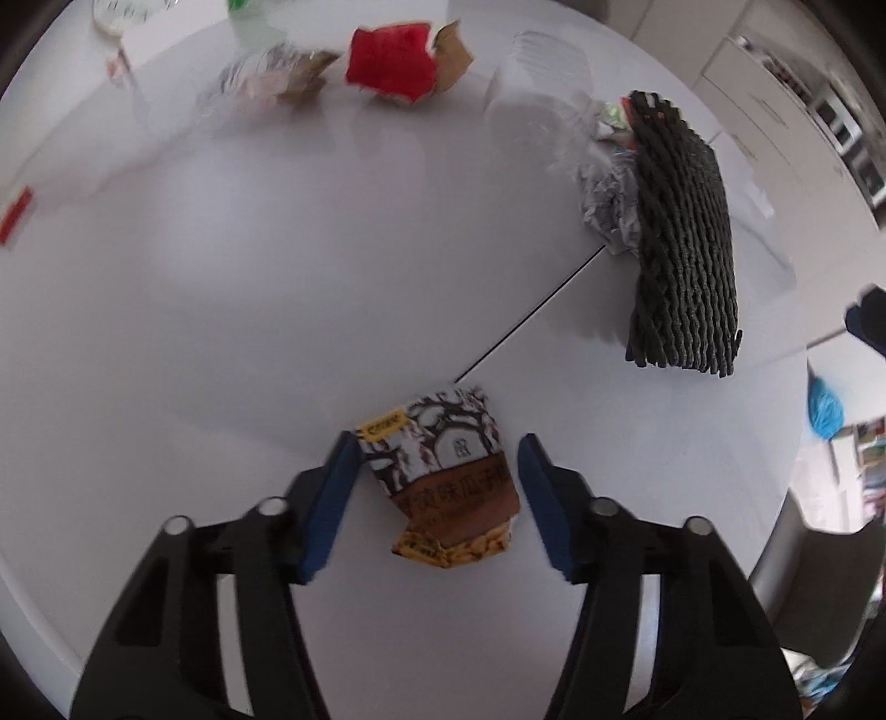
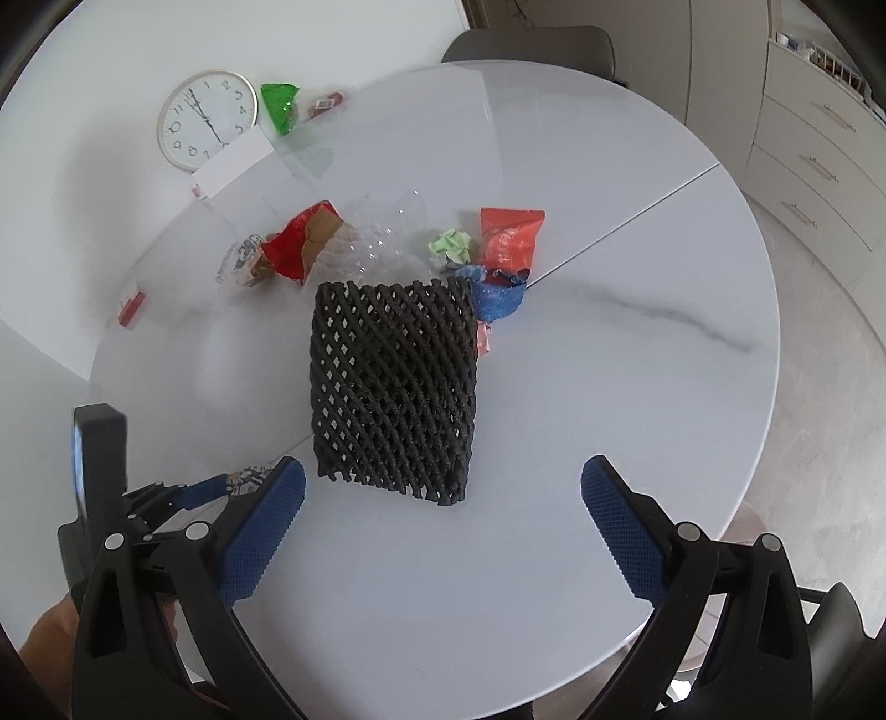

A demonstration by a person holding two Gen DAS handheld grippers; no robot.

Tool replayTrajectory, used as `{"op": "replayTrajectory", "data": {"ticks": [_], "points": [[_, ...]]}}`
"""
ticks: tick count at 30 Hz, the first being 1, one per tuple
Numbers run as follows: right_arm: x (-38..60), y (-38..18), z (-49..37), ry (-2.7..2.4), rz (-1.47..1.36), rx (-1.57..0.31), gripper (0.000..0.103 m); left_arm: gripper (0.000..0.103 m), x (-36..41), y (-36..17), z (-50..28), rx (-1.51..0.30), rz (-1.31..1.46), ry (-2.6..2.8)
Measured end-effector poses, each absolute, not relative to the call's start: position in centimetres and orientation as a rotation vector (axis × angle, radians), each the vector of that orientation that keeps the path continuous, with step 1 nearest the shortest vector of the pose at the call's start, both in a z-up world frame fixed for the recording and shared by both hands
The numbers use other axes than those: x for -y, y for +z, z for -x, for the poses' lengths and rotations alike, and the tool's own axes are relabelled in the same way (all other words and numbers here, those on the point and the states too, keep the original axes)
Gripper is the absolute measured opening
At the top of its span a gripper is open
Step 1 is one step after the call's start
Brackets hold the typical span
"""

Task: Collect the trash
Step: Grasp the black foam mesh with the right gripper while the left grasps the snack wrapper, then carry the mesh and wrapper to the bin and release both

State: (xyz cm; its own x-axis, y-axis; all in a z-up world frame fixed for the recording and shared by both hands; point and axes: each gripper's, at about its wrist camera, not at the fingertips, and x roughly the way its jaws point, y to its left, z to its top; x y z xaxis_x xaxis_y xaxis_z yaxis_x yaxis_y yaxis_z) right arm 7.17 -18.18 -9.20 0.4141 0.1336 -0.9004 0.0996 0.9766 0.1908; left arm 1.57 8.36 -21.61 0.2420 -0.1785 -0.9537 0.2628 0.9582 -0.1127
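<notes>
A crumpled seed snack packet point(image 1: 443, 471) lies on the white round table point(image 1: 221, 310), between the blue pads of my left gripper point(image 1: 437, 437). The left pad touches its edge and a thin gap shows at the right pad, so the jaws stand open around it. My right gripper point(image 2: 443, 465) hangs open over the near end of a black foam net sleeve point(image 2: 393, 382), touching nothing. The right wrist view also shows the left gripper point(image 2: 166, 493) with the packet point(image 2: 249, 479) at its tip. The net sleeve point(image 1: 686, 238) lies to the far right in the left wrist view.
More litter lies beyond the net: a red wrapper point(image 2: 293, 243), clear plastic point(image 2: 387, 232), a green paper ball point(image 2: 451, 243), an orange packet point(image 2: 509, 238), a blue wrapper point(image 2: 495, 296). A wall clock point(image 2: 207, 119) rests at the far left. A chair point(image 2: 531, 41) and drawers point(image 2: 819, 160) stand behind the table.
</notes>
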Motion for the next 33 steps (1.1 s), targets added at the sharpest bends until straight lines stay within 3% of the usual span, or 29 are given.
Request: {"op": "replayTrajectory", "data": {"ticks": [2,3,14,17,19,21,33], "points": [[18.2,-9.6,-7.3,0.024,-0.227,-1.148,0.099,0.043,-8.3,-21.5,-1.6,-1.293,-0.078,-0.303],[18.2,-9.9,-7.5,0.027,-0.227,-1.151,0.099,0.032,-8.4,-21.4,-1.5,-1.288,-0.080,-0.301],[18.5,-15.3,-10.7,0.038,-0.325,-1.229,0.071,0.030,-9.6,-17.6,-0.6,-1.208,-0.075,-0.281],[18.5,-16.3,-11.3,0.061,-0.377,-1.254,0.045,0.030,-9.8,-16.0,-0.3,-1.175,-0.061,-0.282],[18.5,-16.3,-11.2,0.085,-0.415,-1.253,0.022,0.030,-9.8,-15.0,0.1,-1.152,-0.059,-0.283],[18.4,-15.8,-10.9,0.104,-0.422,-1.239,0.016,0.030,-9.8,-14.0,-0.1,-1.129,-0.059,-0.282],[20.0,-7.8,-5.8,0.153,-0.421,-1.069,0.014,0.030,-7.7,-11.2,0.4,-1.073,-0.085,-0.338]]}}
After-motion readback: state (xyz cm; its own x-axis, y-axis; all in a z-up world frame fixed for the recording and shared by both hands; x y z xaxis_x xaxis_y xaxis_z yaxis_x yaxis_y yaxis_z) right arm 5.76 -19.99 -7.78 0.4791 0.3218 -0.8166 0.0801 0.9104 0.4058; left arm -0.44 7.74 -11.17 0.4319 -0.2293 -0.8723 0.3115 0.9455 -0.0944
